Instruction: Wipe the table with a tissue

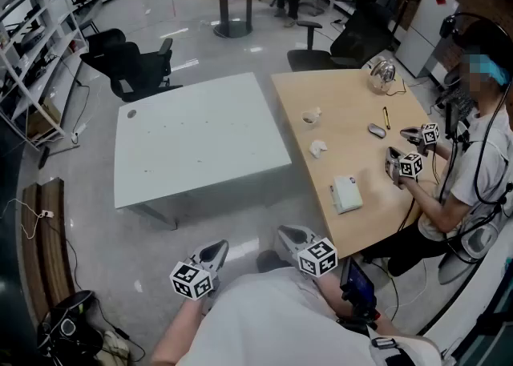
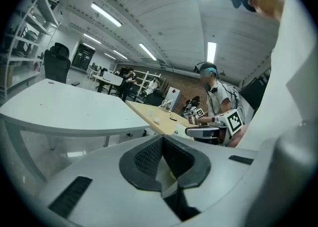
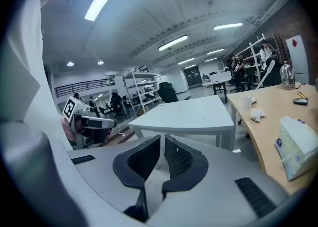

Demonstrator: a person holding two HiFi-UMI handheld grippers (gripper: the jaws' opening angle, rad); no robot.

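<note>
Nearest the lens I log the left gripper (image 1: 215, 252), a grey two-jaw tool with a black-and-white marker cube, held low by the white-shirted torso. Jaws clenched: its dark ribbed pads (image 2: 148, 157) meet at the tips with nothing between them.

Beside it sits the right gripper (image 1: 288, 236), same build. Jaws likewise clenched and empty, pads (image 3: 180, 159) meeting at the tips. Both tools hang over the grey floor, short of either table.

Ahead left: pale grey-green square table (image 1: 200, 136), a few small specks on its top.

Ahead right, just beside it: light wooden table (image 1: 345, 92). On it I count a soft white tissue pack (image 1: 346, 194) near the close edge, a crumpled white tissue (image 1: 318, 148) further in, and a white paper cup (image 1: 311, 117) beyond that, all three apart from each other. From the right gripper view the tissue pack (image 3: 296, 144) lies closest, with the tissue and cup behind it.

At the wooden table's right edge: seated person (image 1: 473, 156) holding another pair of marker-cube grippers (image 1: 410, 166).

Behind the pale table: black office chair (image 1: 132, 64).
</note>
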